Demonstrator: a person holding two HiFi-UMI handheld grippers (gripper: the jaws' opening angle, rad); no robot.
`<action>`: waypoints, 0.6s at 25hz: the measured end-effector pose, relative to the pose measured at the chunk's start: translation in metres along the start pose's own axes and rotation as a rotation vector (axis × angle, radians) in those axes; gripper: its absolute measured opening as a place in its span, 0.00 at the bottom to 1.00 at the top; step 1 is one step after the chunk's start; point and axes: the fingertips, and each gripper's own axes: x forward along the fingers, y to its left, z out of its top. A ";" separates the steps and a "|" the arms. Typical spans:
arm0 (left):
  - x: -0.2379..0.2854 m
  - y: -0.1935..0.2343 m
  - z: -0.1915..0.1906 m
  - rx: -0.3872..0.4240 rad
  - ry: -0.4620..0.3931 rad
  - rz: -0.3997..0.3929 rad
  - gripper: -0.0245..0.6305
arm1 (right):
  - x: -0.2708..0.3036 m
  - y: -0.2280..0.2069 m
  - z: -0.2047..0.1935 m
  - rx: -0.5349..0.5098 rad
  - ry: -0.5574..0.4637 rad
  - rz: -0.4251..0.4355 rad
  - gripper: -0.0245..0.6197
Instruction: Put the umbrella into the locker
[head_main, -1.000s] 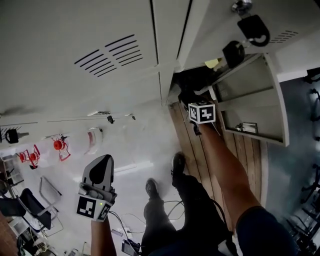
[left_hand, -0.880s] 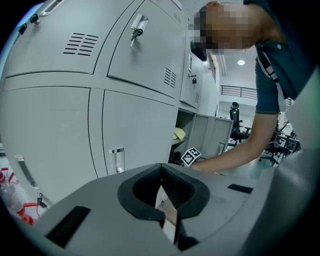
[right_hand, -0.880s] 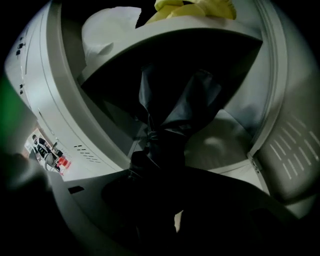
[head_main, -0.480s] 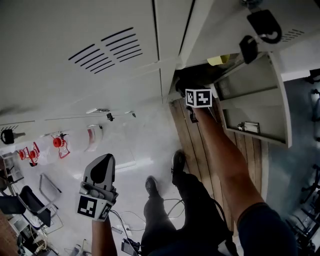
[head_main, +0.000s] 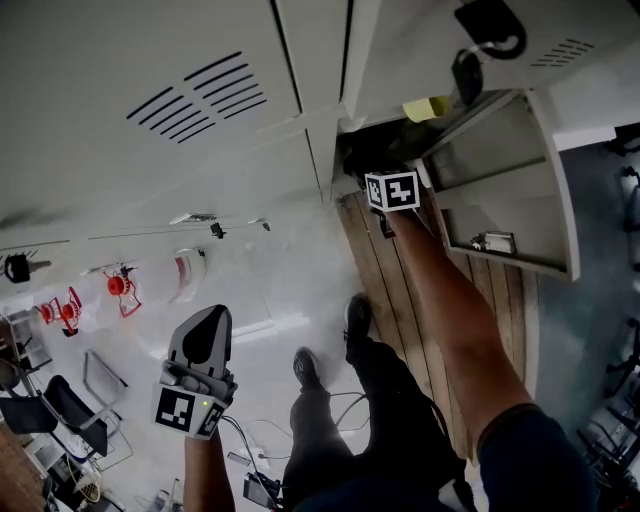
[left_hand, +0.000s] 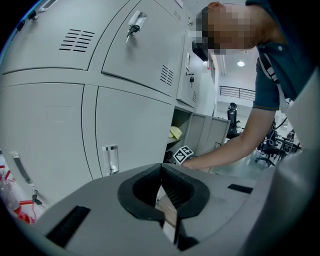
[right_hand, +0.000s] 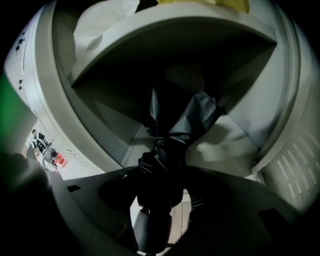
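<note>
Head view: the right gripper (head_main: 378, 172) reaches into the open locker (head_main: 500, 180), while the left gripper (head_main: 205, 330) hangs low, well apart. Left gripper view: its jaws sit together, empty. Right gripper view: the jaws have just been opening and stand wide. The folded black umbrella (right_hand: 167, 150) lies loose between them, its far end inside the compartment. The release appears under way.
</note>
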 end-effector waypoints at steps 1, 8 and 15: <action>-0.001 -0.002 0.002 0.000 0.001 -0.003 0.07 | -0.005 0.000 0.001 -0.006 -0.006 -0.003 0.44; -0.013 -0.015 0.020 0.016 -0.028 -0.029 0.07 | -0.048 0.000 0.009 -0.046 -0.046 -0.051 0.45; -0.042 -0.028 0.058 0.034 -0.062 -0.049 0.07 | -0.121 0.018 0.025 -0.053 -0.112 -0.054 0.44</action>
